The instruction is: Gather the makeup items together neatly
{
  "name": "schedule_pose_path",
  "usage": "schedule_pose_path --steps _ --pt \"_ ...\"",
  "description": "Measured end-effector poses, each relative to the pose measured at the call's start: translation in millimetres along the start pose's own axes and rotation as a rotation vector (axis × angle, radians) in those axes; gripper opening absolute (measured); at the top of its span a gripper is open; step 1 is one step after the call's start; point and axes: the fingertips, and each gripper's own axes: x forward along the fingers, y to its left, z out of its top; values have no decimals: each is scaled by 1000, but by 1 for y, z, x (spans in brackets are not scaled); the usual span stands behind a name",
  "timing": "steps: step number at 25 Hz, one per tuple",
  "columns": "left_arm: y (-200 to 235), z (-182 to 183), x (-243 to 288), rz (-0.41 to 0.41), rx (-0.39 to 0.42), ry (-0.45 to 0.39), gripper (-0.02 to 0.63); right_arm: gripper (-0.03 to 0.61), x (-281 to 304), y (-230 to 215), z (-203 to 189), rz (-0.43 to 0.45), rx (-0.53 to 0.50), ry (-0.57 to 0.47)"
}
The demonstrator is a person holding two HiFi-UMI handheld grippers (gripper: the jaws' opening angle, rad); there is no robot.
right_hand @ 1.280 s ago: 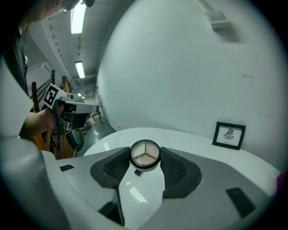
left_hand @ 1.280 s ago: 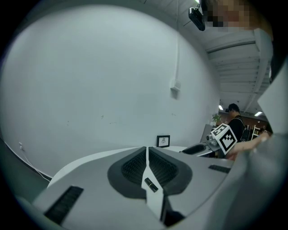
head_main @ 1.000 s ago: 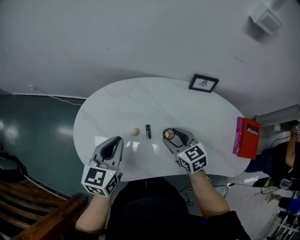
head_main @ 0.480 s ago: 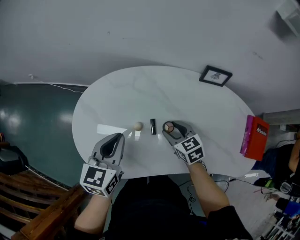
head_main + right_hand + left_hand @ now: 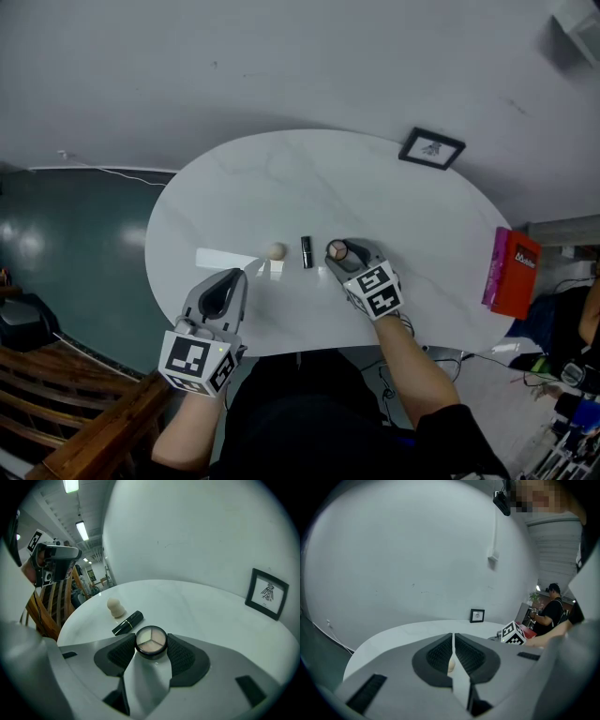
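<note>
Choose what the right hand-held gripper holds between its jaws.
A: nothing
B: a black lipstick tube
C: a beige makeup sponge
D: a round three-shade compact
D: the right hand-held gripper has its jaws pressed on the round three-shade compact, while the makeup sponge and the lipstick tube lie free on the white table beyond.

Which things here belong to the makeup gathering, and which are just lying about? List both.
Job in hand: three-shade compact, clamped in the right gripper; black lipstick; beige makeup sponge.
Lying about: framed picture; red box at the table's edge.
</note>
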Motion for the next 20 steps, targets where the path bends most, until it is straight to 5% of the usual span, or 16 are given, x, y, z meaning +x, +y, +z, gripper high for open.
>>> schedule_pose_path --steps 20 --pt "1 39 -49 15 25 -88 26 215 -43 7 12 -23 50 -7"
